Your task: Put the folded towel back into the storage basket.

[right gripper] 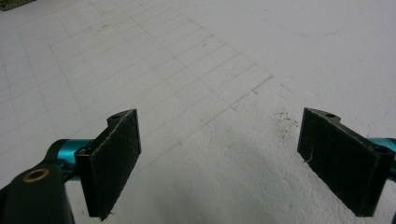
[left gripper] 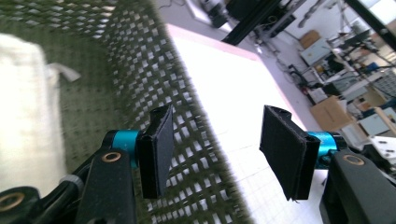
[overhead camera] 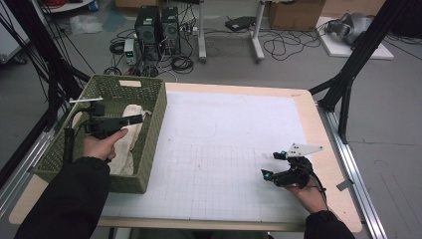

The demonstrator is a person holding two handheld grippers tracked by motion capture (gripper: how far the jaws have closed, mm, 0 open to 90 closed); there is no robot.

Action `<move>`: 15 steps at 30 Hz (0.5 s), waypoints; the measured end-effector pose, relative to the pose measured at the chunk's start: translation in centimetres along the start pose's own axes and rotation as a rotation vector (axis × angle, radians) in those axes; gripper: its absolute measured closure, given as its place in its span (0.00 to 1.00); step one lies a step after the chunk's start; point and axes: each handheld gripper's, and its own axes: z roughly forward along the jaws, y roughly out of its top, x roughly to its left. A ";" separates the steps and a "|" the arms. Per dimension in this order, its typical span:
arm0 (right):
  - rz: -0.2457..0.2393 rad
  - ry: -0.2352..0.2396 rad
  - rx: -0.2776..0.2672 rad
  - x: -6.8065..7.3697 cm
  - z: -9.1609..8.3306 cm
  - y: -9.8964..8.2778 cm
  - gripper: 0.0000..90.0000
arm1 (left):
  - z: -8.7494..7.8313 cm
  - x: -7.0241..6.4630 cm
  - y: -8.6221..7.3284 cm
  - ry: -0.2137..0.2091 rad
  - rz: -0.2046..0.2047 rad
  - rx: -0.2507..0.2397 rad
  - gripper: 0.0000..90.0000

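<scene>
An olive-green woven plastic basket [overhead camera: 149, 94], rectangular with perforated lattice walls, sits at the left end of the table, its near-left corner reaching the table's edge. A cream-coloured crumpled cloth [overhead camera: 130, 137] lies inside it, spread along the basket floor towards the right wall. In the left gripper view the basket's open-weave wall [left gripper: 140, 70] runs diagonally and the pale cloth [left gripper: 28, 112] rests at the left, a small tag sticking out from its edge.
</scene>
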 end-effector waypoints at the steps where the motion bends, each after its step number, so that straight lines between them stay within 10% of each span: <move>1: 0.000 0.000 0.000 0.0 0.0 0.0 0.14 | 0.1 -0.2 0.0 -0.004 0.004 0.004 0.50; 15: 0.004 0.001 0.000 -0.1 0.0 0.0 0.14 | 2.3 -3.4 -0.2 -0.040 0.028 -0.037 0.50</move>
